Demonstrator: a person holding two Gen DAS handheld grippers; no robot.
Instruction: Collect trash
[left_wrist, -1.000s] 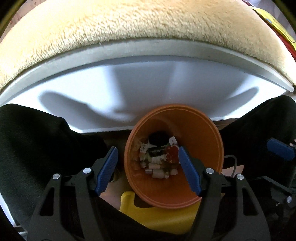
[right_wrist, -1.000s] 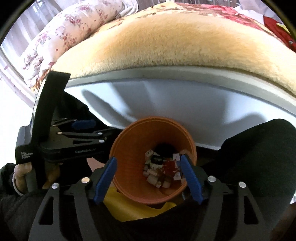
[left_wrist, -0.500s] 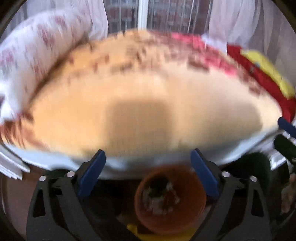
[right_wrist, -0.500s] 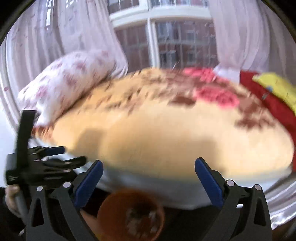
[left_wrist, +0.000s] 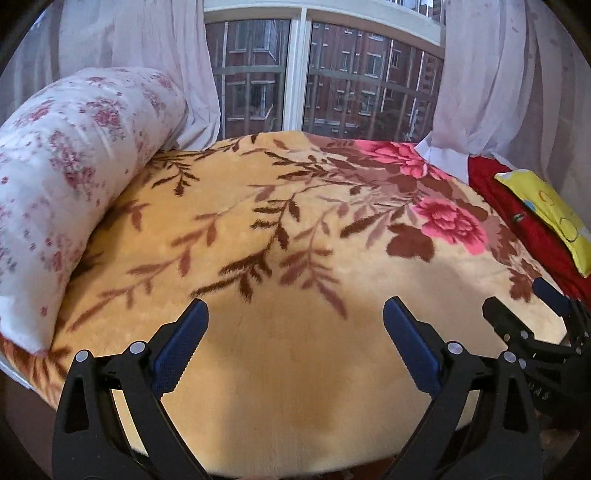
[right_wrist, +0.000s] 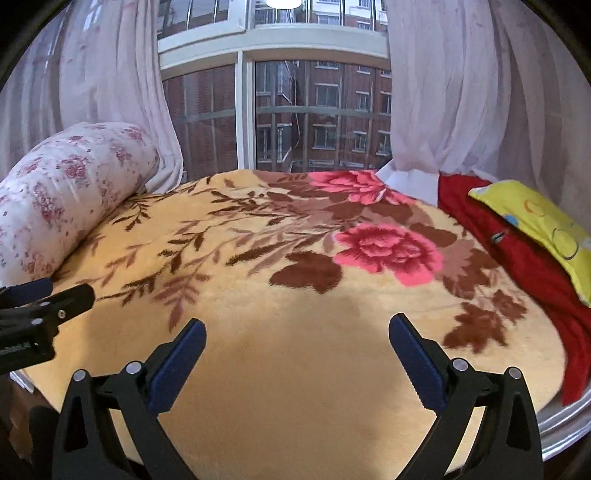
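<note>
The bed (left_wrist: 295, 387) fills the middle and lower part of both views. It is covered by a plush tan blanket (right_wrist: 295, 387) patterned with brown leafy sprays and pink flowers toward the upper right. Behind it, at the top centre, a large window (left_wrist: 332, 85) with a white frame looks out on a red-brick building. Sheer pale curtains (left_wrist: 498, 81) hang at either side of the window.

A long white bolster (left_wrist: 74, 166) printed with small pink flowers lies along the left edge of the bed, resting on the blanket. At the right edge lies a red cloth (left_wrist: 524, 221), and a yellow cushion (left_wrist: 550, 214) lies on top of it.

The left tool (left_wrist: 295, 347) reaches in from the bottom of its own view. Its jaws have just been opening and now stand spread wide. Its blue pads (left_wrist: 181, 343) are far apart, with only blanket showing between them and nothing gripped. The right tool (right_wrist: 297, 363) sits the same way at the bottom of its own view. Its jaws have also just been opening, are now spread wide, and pinch nothing.

Each tool also shows at the edge of the other's view. The right tool is at the lower right of the left wrist view, and the left tool is at the left edge of the right wrist view. They are side by side and apart, both over the near edge of the bed.

Neither view shows where the trash is.
</note>
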